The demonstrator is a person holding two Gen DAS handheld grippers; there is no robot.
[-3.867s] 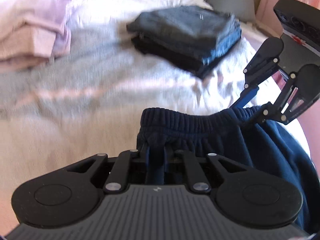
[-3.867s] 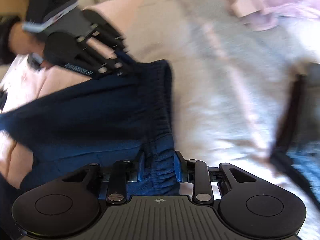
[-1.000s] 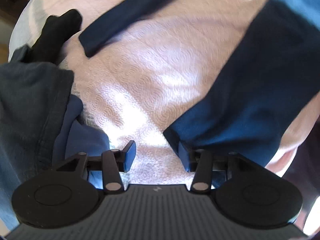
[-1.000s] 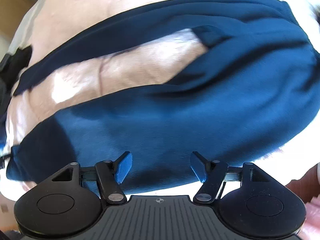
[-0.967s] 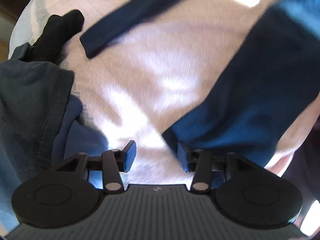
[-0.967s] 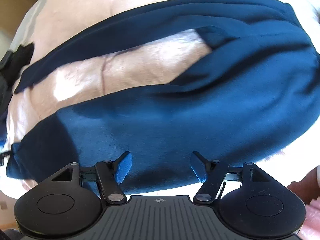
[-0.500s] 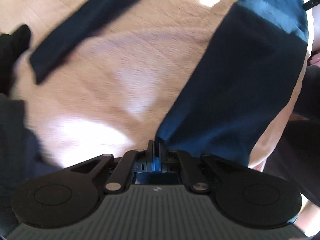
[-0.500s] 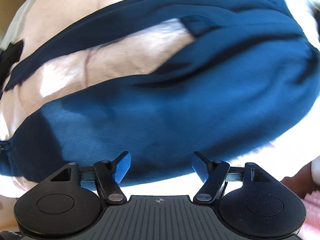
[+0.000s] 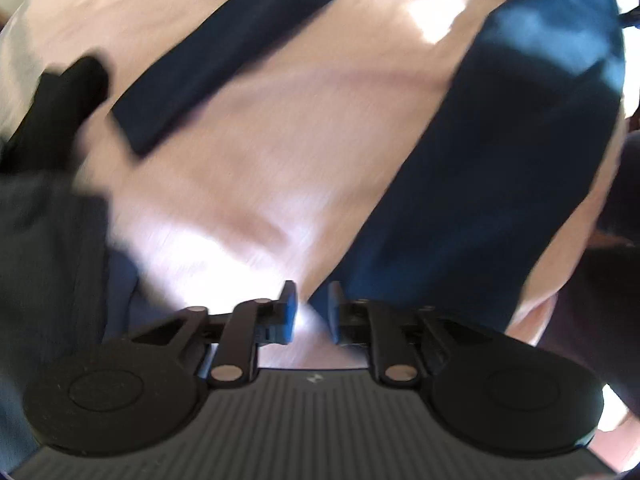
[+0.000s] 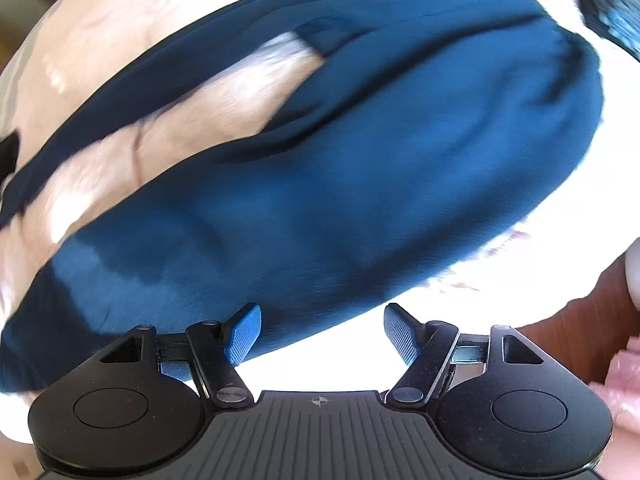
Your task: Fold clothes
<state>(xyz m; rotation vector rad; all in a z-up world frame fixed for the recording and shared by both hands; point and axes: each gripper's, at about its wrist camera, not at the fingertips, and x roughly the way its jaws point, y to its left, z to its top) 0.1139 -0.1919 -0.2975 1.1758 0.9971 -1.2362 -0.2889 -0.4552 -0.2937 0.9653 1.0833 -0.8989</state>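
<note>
While the navy trousers [image 10: 360,168] lie spread on the pale bedcover [image 9: 248,152], their two legs run apart in a narrow V, so the step in hand looks like laying one leg over the other before any crosswise fold. From the right wrist view the broad seat and nearer leg fill the space just ahead of the right gripper [image 10: 322,336], whose jaws stand wide apart with nothing between them; the lower edge of the cloth passes just beyond its blue fingertips [image 10: 244,334], and whether they touch it cannot be told. From the left wrist view the hem corner of the nearer leg [image 9: 472,208] sits immediately ahead and slightly right of the left gripper [image 9: 312,304]. That gripper's jaws stand a little apart, with bright cover showing in the gap, and the right finger lies against or just beside the hem; the blur hides whether any cloth is pinched, but it appears not to be. The far leg [image 9: 208,64] stretches away up and to the left of the left gripper, well apart from the nearer one. Further left lie a black garment [image 9: 60,108] and a dark grey heap [image 9: 44,248]. The next move probably calls for closing on the hem with one gripper and on the waist edge with the other, then carrying the nearer leg across evenly so the edges meet.
</note>
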